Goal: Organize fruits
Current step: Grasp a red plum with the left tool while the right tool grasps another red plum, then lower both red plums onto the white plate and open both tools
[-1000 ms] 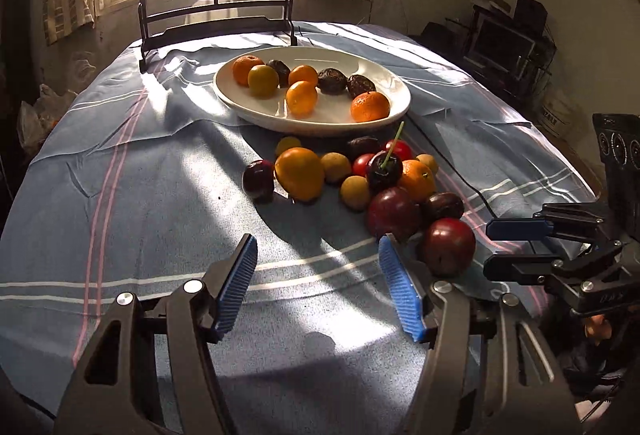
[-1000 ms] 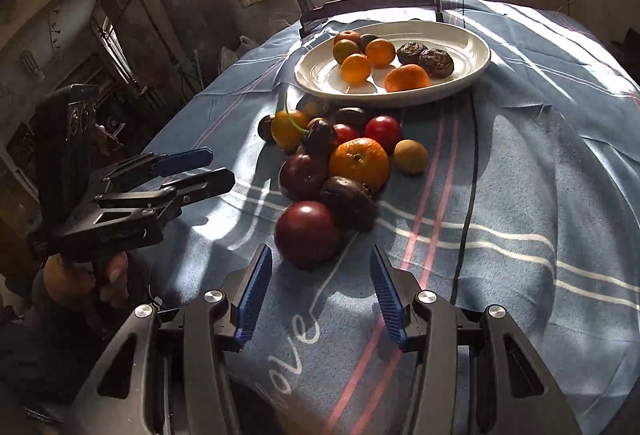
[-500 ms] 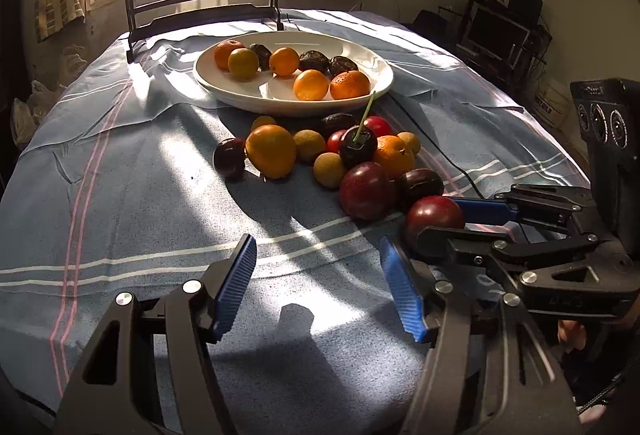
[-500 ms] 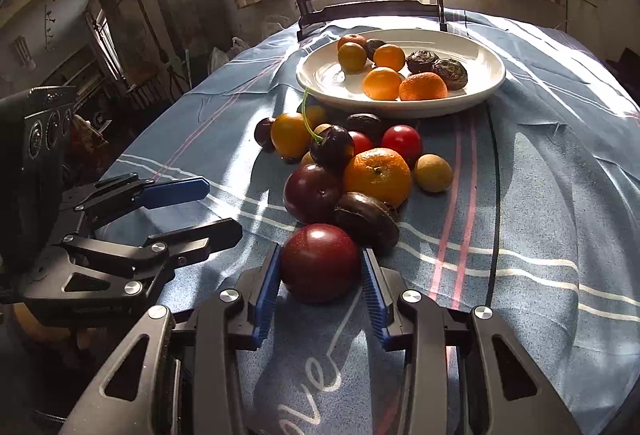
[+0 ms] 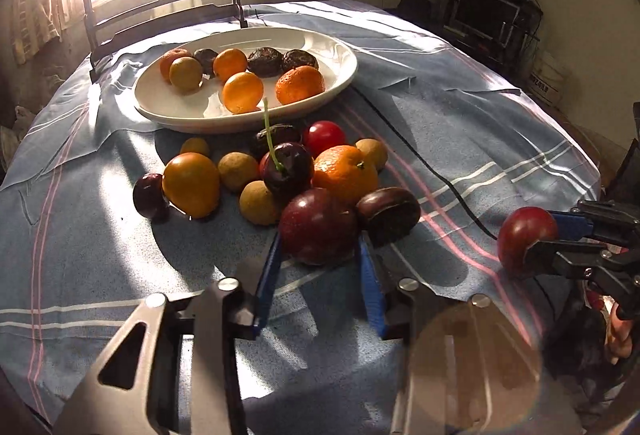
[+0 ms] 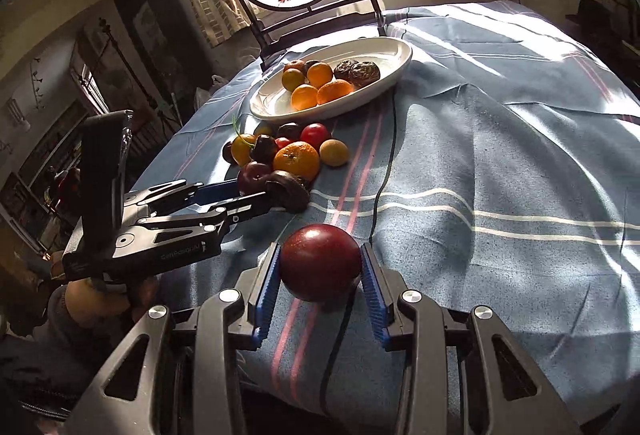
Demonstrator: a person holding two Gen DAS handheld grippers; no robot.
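Left wrist view
Left gripper (image 5: 318, 255): jaws have just been closing; blue pads now press both sides of a dark red plum (image 5: 318, 225) at the pile's near edge.
Ahead of it: loose fruit pile (image 5: 280, 171), then the white plate (image 5: 344, 75) of fruit.
To its right: right gripper (image 5: 556, 239) gripping a red plum (image 5: 524, 235).

Right wrist view
Right gripper (image 6: 320, 267): clamped on that red plum (image 6: 320, 261), just above the blue cloth (image 6: 500, 175).
To its left: left gripper (image 6: 256, 201), tips at the pile.
Far ahead: plate (image 6: 396, 71).
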